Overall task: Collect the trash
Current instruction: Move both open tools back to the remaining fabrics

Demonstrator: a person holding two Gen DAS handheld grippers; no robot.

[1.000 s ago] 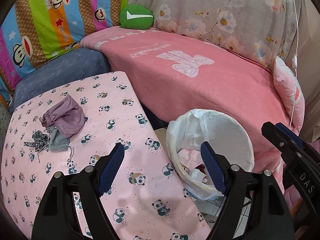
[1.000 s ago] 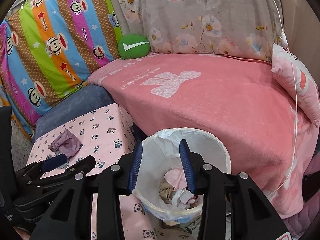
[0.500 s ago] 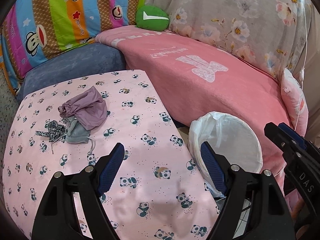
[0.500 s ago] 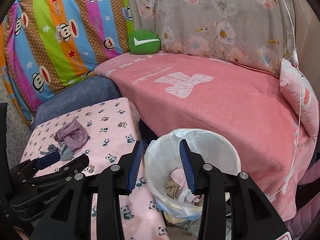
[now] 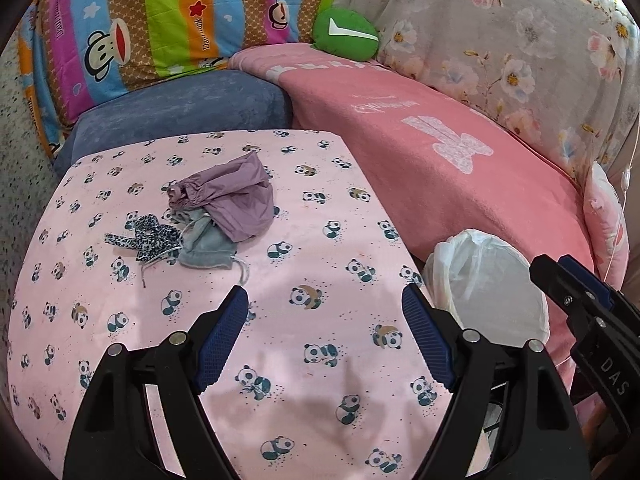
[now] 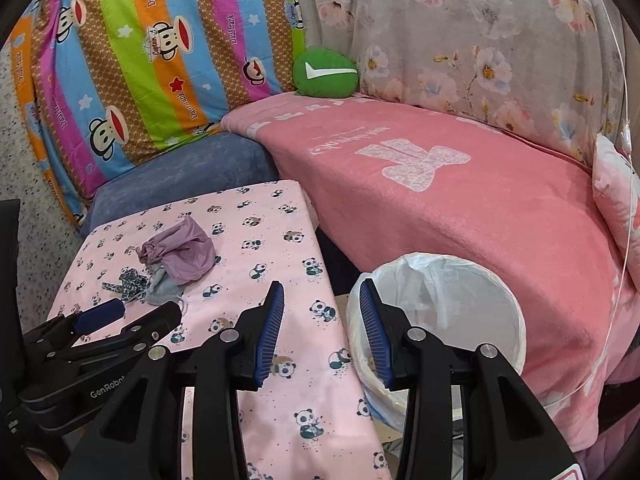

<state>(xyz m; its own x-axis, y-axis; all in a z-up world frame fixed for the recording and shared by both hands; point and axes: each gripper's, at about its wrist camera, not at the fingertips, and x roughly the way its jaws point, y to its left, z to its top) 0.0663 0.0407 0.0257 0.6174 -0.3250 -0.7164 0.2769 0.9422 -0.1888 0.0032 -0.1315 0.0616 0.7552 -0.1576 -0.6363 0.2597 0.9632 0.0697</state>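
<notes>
A crumpled purple cloth, a grey scrap and a leopard-print strip lie together on the panda-print table. They also show in the right wrist view, the purple cloth uppermost. A white-lined trash bin stands right of the table, against the pink sofa; it also shows in the right wrist view. My left gripper is open and empty above the table, short of the scraps. My right gripper is open and empty over the gap between table and bin.
A pink blanket covers the sofa seat behind the bin. A blue cushion, a striped monkey-print cover and a green pillow lie at the back. A pink pillow sits at right.
Both grippers have swung left, away from the bin and toward the table. The scraps now sit nearer the middle of the left wrist view. Both stay open and empty.
</notes>
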